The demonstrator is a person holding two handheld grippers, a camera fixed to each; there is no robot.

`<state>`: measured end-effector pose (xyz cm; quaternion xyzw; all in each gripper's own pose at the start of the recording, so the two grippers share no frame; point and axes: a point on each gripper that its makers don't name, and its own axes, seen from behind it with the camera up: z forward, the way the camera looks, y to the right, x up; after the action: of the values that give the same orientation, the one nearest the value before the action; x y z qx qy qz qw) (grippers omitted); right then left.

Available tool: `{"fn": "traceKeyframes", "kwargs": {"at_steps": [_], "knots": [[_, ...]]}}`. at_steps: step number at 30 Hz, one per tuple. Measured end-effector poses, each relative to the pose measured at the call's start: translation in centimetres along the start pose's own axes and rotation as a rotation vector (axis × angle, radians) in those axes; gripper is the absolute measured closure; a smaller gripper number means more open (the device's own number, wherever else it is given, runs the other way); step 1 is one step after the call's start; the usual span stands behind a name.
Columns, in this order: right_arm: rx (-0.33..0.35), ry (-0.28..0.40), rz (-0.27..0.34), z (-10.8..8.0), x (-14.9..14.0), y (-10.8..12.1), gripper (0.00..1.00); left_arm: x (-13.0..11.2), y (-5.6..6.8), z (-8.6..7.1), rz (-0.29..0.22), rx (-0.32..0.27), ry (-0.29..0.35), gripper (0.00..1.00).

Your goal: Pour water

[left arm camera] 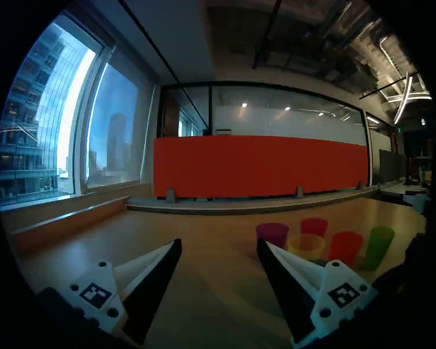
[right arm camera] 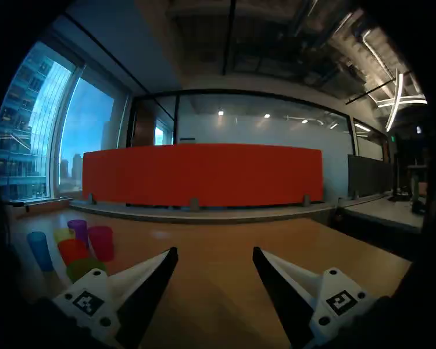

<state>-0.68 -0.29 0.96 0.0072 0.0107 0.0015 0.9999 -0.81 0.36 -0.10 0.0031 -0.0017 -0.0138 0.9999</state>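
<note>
Wooden table, coloured cups upright, mouths up, left hand-held gripper spread

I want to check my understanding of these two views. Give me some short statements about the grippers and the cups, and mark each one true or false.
1. The left gripper is open and holds nothing. True.
2. The right gripper is shut on the blue cup. False: it is open and empty, and the blue cup stands on the table, apart from it.
3. The green cup lies on its side. False: it stands upright.
4. The coloured cups stand close together in one group. True.
5. The panel behind the table is red. True.
</note>
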Motion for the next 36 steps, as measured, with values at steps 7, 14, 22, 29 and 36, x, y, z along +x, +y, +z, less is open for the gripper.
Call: {"fn": "traceKeyframes", "kwargs": {"at_steps": [7,14,22,29,36], "knots": [[0.000,0.000,0.000,0.02,-0.05,0.14,0.00,0.03,0.01,0.01,0.000,0.000,0.000,0.04],[0.000,-0.001,0.001,0.06,-0.05,0.17,0.00,0.05,0.02,-0.03,0.000,0.000,0.000,0.04],[0.001,-0.002,0.001,0.01,-0.07,0.13,0.00,0.03,0.01,-0.06,0.000,0.000,0.000,0.04],[0.001,-0.002,0.000,0.04,-0.12,0.17,0.00,0.01,-0.01,-0.11,0.000,0.000,0.000,0.04],[0.001,-0.002,0.001,0.07,-0.23,0.25,0.00,0.02,-0.03,-0.05,0.000,0.000,0.000,0.04]]}}
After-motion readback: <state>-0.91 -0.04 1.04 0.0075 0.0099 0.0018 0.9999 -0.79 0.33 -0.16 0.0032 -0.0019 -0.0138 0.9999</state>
